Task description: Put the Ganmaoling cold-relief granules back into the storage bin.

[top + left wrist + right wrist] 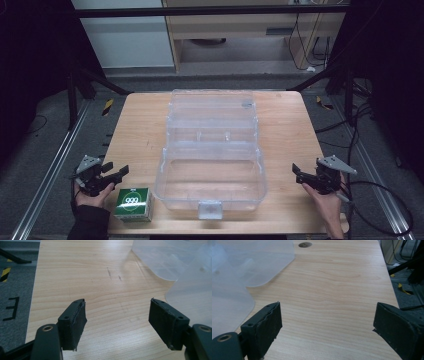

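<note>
The counter point(145, 125) is seen carrying a clear lidded box point(212, 170), opened at centre; a green carton point(133, 204) is left untouched at seven o'clock. Left gripper point(120, 174) and right gripper point(296, 171) are held wide apart, empty; nothing appears begun.

Open claw point(327, 327) over wooden table point(337, 290)

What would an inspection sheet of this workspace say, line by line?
Surface: wooden table, bare, with faint marks.
Job's things: clear plastic box, lid open, nothing seen inside; green box at the near left edge.
Clutter: nothing seen.
Grippers: left hand-held gripper and right hand-held gripper both open, holding nothing.
Cables: black cables on the floor at the right.
Surroundings: grey floor, metal rails, cabinet behind.
</note>
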Motion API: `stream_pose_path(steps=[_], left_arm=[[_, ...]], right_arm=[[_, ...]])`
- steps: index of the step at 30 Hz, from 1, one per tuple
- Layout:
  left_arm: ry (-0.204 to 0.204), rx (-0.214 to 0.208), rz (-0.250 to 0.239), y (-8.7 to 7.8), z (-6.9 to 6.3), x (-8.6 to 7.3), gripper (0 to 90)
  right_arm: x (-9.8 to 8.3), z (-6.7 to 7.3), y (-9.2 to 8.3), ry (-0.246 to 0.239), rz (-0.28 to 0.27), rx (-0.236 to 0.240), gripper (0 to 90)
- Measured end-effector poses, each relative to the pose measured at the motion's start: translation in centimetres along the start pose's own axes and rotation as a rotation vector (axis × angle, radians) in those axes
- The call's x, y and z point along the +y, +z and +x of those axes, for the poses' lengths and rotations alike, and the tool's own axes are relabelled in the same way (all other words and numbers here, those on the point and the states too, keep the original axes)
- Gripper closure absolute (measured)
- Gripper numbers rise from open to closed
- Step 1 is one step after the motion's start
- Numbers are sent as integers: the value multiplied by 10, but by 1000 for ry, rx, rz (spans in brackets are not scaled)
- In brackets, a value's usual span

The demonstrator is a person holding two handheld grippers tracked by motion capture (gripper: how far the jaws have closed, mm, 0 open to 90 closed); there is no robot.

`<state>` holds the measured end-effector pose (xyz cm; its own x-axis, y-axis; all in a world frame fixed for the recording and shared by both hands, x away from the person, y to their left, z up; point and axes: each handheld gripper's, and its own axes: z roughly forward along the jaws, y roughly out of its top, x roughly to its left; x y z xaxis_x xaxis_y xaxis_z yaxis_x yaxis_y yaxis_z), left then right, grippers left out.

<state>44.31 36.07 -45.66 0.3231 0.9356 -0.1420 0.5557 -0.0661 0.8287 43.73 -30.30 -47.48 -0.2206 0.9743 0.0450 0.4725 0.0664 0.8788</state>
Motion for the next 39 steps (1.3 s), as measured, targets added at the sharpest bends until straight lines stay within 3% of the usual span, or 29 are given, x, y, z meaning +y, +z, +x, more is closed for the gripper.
stream_pose_path(steps=[5, 9, 10, 14, 22, 25, 26, 29, 31, 39], left_arm=[[48, -46, 23, -3, -2, 3, 306], [58, -59, 7, -5, -1, 5, 303], [59, -67, 4, -5, -1, 6, 302], [87, -94, -4, -8, -2, 12, 292], [171, -147, 46, -19, -3, 18, 265], [186, -162, 53, -21, -3, 21, 255], [203, -191, 58, -25, -2, 25, 250], [218, -209, 62, -29, -3, 29, 243], [261, -235, 84, -35, -5, 35, 238], [344, -288, 130, -44, -11, 49, 218]], right_arm=[[-2, -1, -3, -4, -7, -9, 92], [-1, 1, -3, -4, -13, -4, 97], [-1, 3, -2, -27, -10, -9, 97], [-2, 5, -2, -37, -12, -2, 97], [-2, 4, -1, -49, -3, -1, 97], [-2, 5, -1, -51, 3, -3, 97], [-3, 5, -1, -59, 7, -1, 97], [-3, 5, 0, -62, 7, -3, 96], [-3, 4, 0, -60, 6, 0, 89], [-4, 3, 1, -69, 8, -2, 82]])
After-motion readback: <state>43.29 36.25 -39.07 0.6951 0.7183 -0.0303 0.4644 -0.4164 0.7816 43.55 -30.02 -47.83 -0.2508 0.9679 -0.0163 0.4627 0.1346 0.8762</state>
